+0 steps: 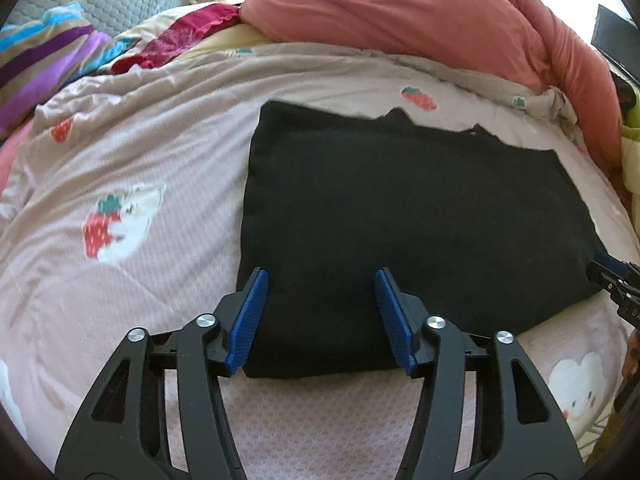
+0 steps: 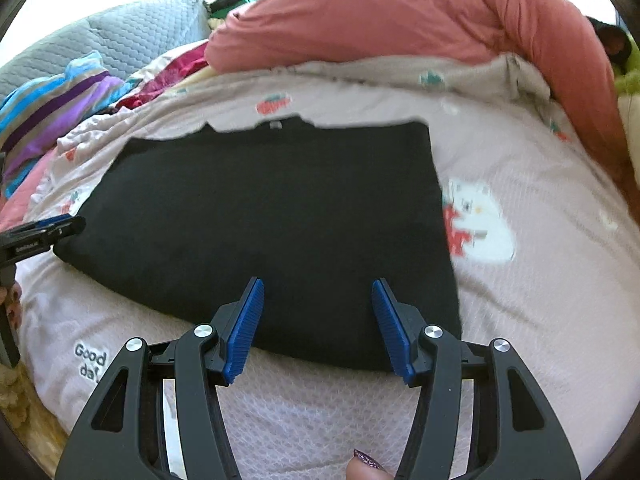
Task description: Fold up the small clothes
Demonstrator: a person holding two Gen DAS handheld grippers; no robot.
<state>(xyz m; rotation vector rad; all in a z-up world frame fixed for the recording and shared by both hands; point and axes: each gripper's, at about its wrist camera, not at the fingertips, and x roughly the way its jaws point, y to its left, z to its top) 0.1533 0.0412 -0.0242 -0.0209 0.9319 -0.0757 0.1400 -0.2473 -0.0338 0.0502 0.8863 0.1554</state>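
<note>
A black garment (image 1: 400, 216) lies flat on the pink bedspread, its collar at the far edge. My left gripper (image 1: 320, 276) hovers over the garment's near left corner, open, with no cloth pinched between its blue pads (image 1: 250, 316). In the right wrist view the same black garment (image 2: 272, 216) fills the middle, and my right gripper (image 2: 318, 286) hangs open above its near right corner. Each gripper's tip shows at the edge of the other's view: the right gripper (image 1: 612, 276) at the garment's right edge, the left gripper (image 2: 44, 232) at its left edge.
The pink bedspread (image 1: 132, 168) with strawberry prints covers the bed. A rolled salmon duvet (image 1: 420, 20) lies along the far side. A striped cloth (image 1: 44, 56), a red cloth (image 1: 180, 36) and a grey quilted pillow (image 2: 132, 36) sit at the far left. A fingertip (image 2: 366, 466) shows below.
</note>
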